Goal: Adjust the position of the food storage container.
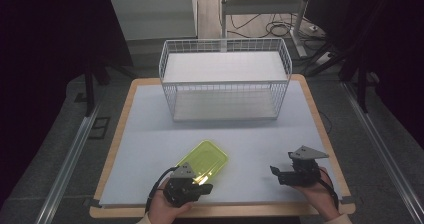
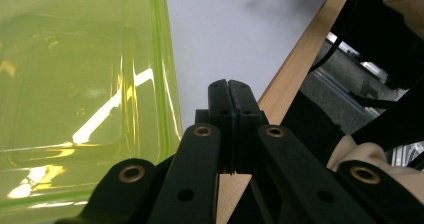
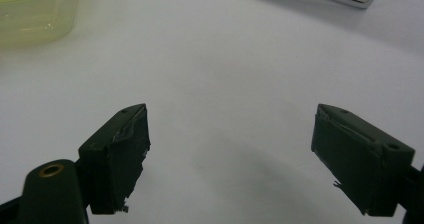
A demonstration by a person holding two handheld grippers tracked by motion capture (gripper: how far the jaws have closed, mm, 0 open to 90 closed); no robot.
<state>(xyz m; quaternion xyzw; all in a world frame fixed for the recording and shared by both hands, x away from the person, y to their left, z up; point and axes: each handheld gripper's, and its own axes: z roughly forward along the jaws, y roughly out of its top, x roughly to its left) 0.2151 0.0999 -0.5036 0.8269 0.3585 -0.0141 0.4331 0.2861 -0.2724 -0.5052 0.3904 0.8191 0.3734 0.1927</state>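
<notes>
Lid just beside left jaws

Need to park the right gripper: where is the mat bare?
Bare mat runs between the wire basket and the green lid, and around the right gripper. It is crowded only where the left gripper meets the lid.

A translucent yellow-green plastic container is seen lying flat on the table mat, set at a diagonal, well in front of the white wire basket, toward its left end.
</notes>
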